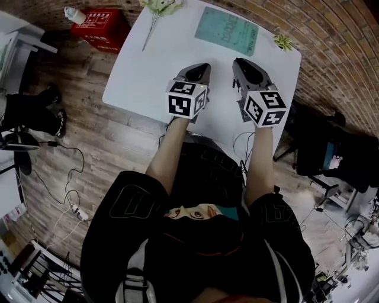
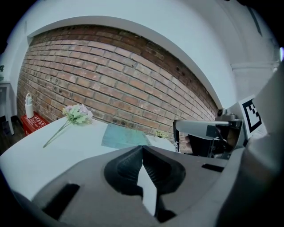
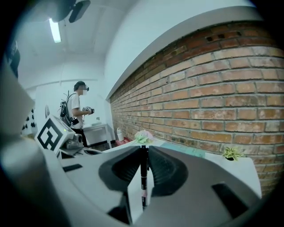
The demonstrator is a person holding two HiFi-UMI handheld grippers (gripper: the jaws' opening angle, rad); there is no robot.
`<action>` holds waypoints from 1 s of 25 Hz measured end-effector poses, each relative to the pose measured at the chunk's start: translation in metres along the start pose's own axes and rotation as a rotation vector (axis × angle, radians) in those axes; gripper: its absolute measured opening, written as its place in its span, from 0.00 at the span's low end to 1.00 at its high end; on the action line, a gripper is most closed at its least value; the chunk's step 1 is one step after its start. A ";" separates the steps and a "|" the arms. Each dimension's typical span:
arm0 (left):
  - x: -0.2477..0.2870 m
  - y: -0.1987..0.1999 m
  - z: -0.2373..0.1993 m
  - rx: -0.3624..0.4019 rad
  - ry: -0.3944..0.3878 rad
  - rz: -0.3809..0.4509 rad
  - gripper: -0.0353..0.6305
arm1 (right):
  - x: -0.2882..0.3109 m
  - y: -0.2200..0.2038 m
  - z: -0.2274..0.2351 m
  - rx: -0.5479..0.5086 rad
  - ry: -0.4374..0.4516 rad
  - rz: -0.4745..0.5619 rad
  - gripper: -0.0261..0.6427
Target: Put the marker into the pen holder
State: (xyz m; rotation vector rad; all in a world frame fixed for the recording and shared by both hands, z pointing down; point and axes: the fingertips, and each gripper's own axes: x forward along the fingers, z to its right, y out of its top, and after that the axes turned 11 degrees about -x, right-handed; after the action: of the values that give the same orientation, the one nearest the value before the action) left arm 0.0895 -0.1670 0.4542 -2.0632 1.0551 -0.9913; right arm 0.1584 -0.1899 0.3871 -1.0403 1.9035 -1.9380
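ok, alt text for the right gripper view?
The right gripper is shut on a slim dark marker that stands upright between its jaws. Beyond are a white table with flowers and a small plant, against a brick wall; a person stands far left.

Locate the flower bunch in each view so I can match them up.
Head view: flower bunch at the top edge, left of centre.
Left gripper view: flower bunch left of centre.
Right gripper view: flower bunch at centre, just above the marker gripped in the right tool.
Shared landmark: teal sheet, right of the flowers everywhere.
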 end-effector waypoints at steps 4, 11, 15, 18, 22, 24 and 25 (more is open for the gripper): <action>0.007 0.004 0.019 0.035 -0.029 -0.009 0.06 | -0.023 0.009 0.018 0.064 -0.050 0.064 0.13; 0.023 0.010 0.056 0.096 -0.090 -0.022 0.06 | -0.058 0.011 0.051 0.101 -0.136 0.108 0.13; 0.033 0.007 0.071 0.112 -0.117 -0.041 0.06 | -0.076 0.009 0.067 0.122 -0.177 0.121 0.13; 0.039 0.002 0.080 0.125 -0.135 -0.061 0.06 | -0.088 0.007 0.077 0.141 -0.207 0.132 0.13; 0.044 -0.004 0.086 0.136 -0.149 -0.083 0.06 | -0.099 0.001 0.085 0.156 -0.235 0.131 0.13; 0.047 -0.007 0.088 0.137 -0.152 -0.092 0.06 | -0.101 -0.003 0.089 0.163 -0.243 0.128 0.13; 0.048 -0.009 0.089 0.137 -0.154 -0.097 0.06 | -0.103 -0.006 0.090 0.166 -0.247 0.125 0.14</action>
State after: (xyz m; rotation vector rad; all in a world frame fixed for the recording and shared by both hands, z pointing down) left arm 0.1858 -0.1874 0.4302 -2.0568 0.7935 -0.9094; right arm 0.2899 -0.1955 0.3514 -1.0321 1.6059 -1.7725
